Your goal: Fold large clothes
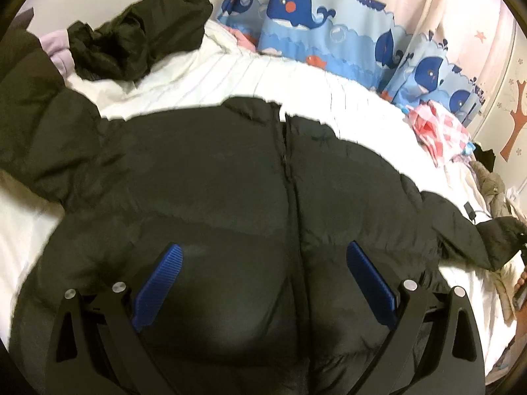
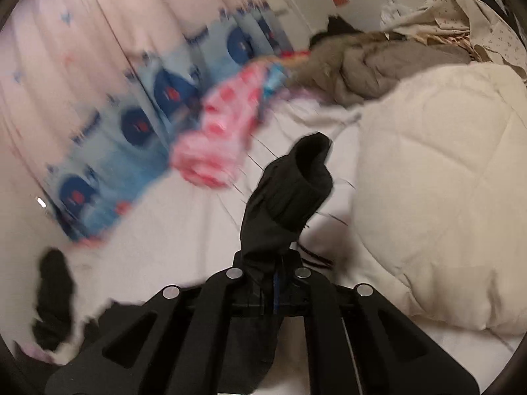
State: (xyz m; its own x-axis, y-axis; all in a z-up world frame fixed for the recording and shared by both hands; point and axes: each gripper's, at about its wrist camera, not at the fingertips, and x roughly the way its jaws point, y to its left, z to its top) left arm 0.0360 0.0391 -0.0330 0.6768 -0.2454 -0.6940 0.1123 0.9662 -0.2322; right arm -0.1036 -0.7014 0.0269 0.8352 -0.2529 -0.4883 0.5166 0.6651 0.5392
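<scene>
A black puffer jacket [image 1: 230, 177] lies spread front-up on the white bed, its zipper running down the middle and its sleeves reaching left and right. My left gripper [image 1: 263, 260] hovers open just above the jacket's lower body, blue pads [image 1: 164, 273] wide apart with nothing between them. In the right wrist view my right gripper [image 2: 275, 283] is shut on the jacket's black sleeve [image 2: 290, 191], whose cuff stands up above the closed jaws. The sleeve end is lifted off the sheet.
A whale-print curtain [image 1: 296, 16] hangs along the far side of the bed. A second dark garment [image 1: 138, 36] lies at the back left. Pink checked cloth [image 2: 217, 131], a brown coat [image 2: 378, 62] and a cream quilt [image 2: 444, 181] crowd the right end.
</scene>
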